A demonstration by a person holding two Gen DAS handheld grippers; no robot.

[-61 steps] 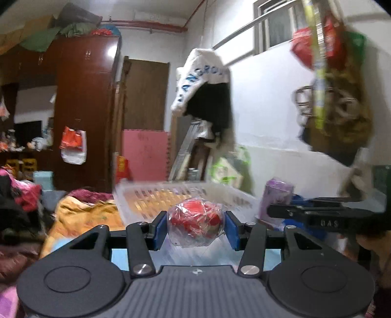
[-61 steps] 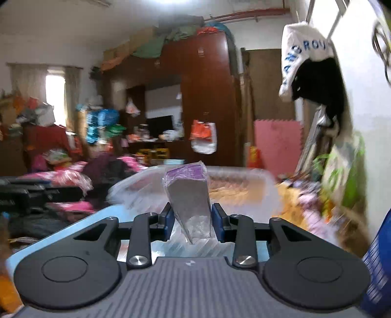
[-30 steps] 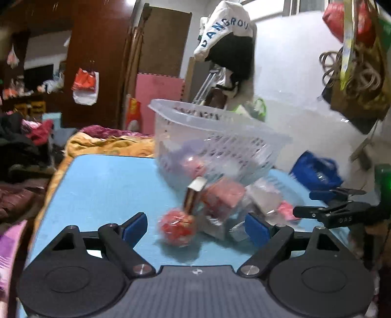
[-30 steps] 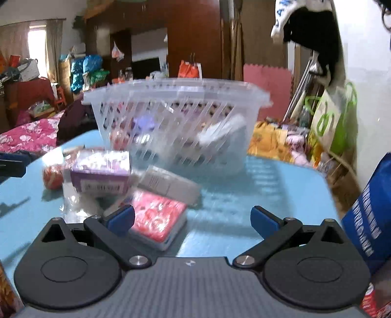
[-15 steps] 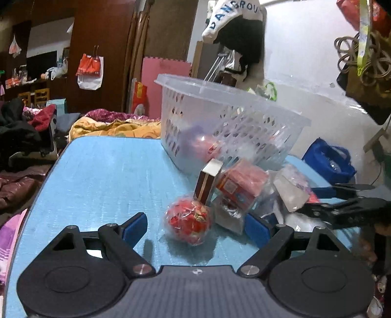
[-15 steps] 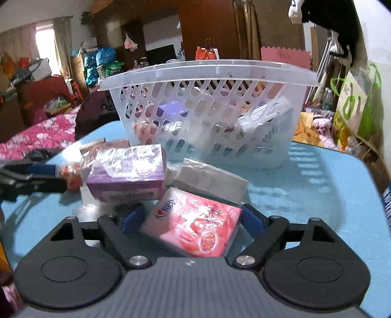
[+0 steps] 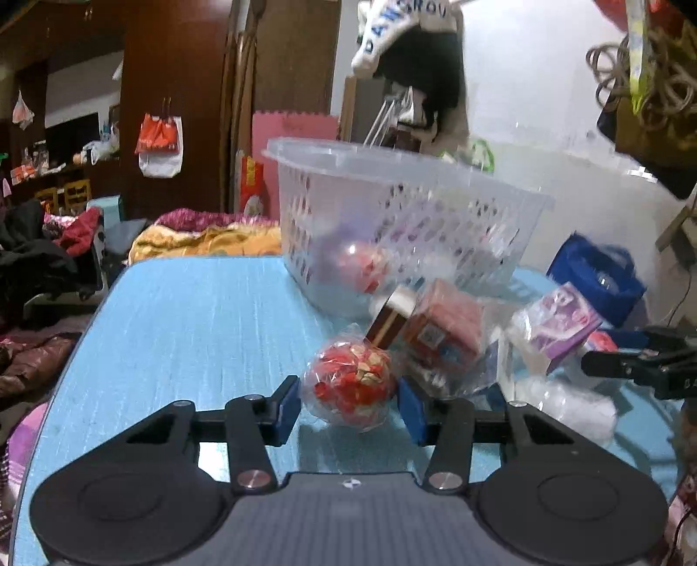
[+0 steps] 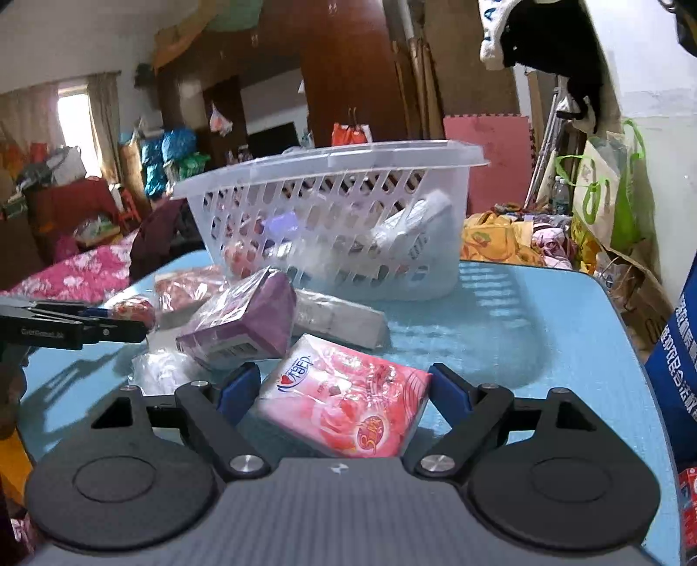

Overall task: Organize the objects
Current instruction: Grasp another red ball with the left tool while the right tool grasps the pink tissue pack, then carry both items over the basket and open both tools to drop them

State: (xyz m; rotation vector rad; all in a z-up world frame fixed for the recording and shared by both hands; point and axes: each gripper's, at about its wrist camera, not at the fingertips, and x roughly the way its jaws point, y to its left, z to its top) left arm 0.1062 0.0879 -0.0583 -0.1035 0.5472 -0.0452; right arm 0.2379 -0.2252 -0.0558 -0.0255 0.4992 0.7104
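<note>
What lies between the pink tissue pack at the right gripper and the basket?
In the right wrist view, a purple packet and a grey wrapped packet lie between the pink tissue pack and basket.

A cluttered room in a home, likely a bedroom used for storage.

A tall dark wood wardrobe (image 7: 174,109) filled the back wall, with bundles piled on top and a plastic bag (image 7: 160,146) hanging from its door. Clothes (image 7: 65,244) and a floral quilt (image 8: 82,270) lay heaped on what looked like a bed, though blur made that unsure. A curtained window (image 8: 74,126) lit one corner, beside stacked bags (image 8: 174,152). A cap (image 7: 405,26) and dark garment hung on the white wall, a pink foam mat (image 8: 488,161) leaned by a door, and a blue table (image 7: 196,313) held a basket (image 8: 331,183) among wrapped household goods.
</note>
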